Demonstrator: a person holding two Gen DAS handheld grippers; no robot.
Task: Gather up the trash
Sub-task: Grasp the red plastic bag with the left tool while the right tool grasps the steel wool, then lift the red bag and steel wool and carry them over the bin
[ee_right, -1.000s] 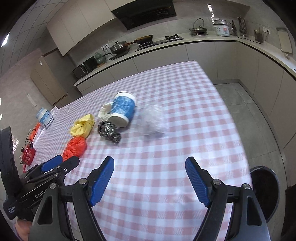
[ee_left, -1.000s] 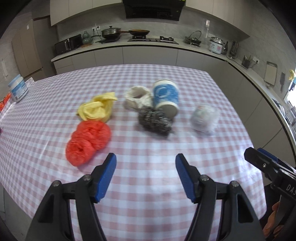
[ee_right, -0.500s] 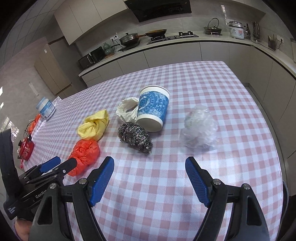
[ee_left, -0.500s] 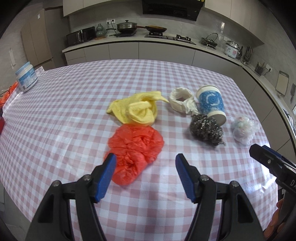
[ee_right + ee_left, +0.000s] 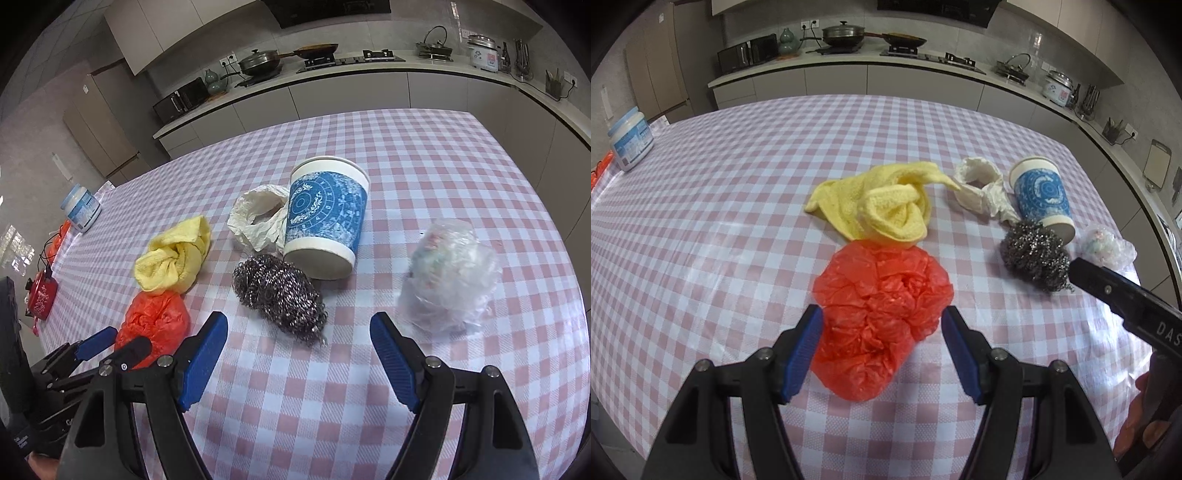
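On the pink checked tablecloth (image 5: 738, 206) lies a crumpled red plastic bag (image 5: 882, 295), and my left gripper (image 5: 882, 312) hangs open over its near part, pads to either side, not pressing. Behind the bag are a yellow cloth (image 5: 882, 206), a white paper wad (image 5: 979, 188), a blue-patterned paper cup (image 5: 1041, 195) on its side, and a steel wool ball (image 5: 1034, 254). My right gripper (image 5: 297, 319) is open, empty, just short of the steel wool ball (image 5: 280, 295). The cup (image 5: 325, 218) lies behind it, and a clear plastic bundle (image 5: 450, 273) sits to the right.
A white jar with a blue label (image 5: 629, 138) stands at the table's far left. A small red object (image 5: 40, 295) lies by the left edge. The table drops off close on the right. Kitchen counters with pans (image 5: 846, 33) run along the back.
Both grippers have come closer to the trash. The left one swung over to the red bag, which now lies between its fingers. The right one neared the steel wool and cup.
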